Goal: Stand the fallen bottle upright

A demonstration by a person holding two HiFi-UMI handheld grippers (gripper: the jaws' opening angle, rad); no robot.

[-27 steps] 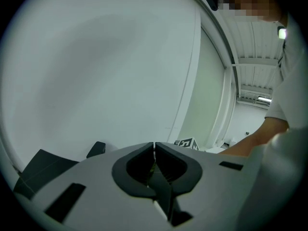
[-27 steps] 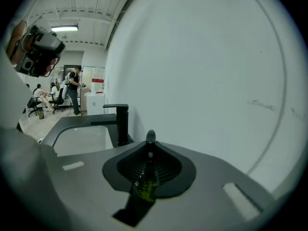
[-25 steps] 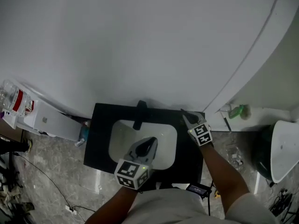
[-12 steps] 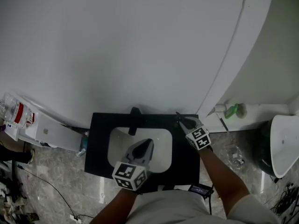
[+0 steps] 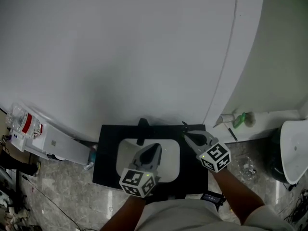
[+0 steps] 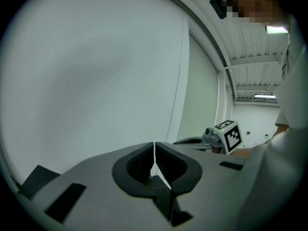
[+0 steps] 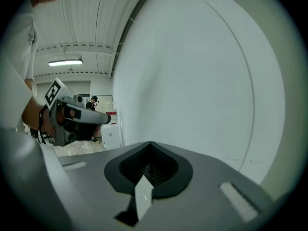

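Note:
No fallen bottle shows in any view. In the head view both grippers hang above a black counter (image 5: 106,158) with a white basin (image 5: 126,153) and a black tap (image 5: 141,130). My left gripper (image 5: 155,147) is over the basin, its jaws together and empty. My right gripper (image 5: 185,127) is over the counter's right back corner, also shut and empty. In the left gripper view my left gripper (image 6: 154,146) faces a blank white wall, with the right gripper's cube (image 6: 228,135) at the right. The right gripper (image 7: 150,144) likewise faces the wall.
A curved white wall (image 5: 120,52) rises behind the counter. On a white ledge at the right lies a small green item (image 5: 245,119). A white bowl (image 5: 293,150) stands far right. At the left a white appliance (image 5: 53,143) carries clear bottles with red labels (image 5: 26,121).
Both hands have risen, the right one far more, so its marker cube looks larger and nearer. The counter has shifted a little in the head view.

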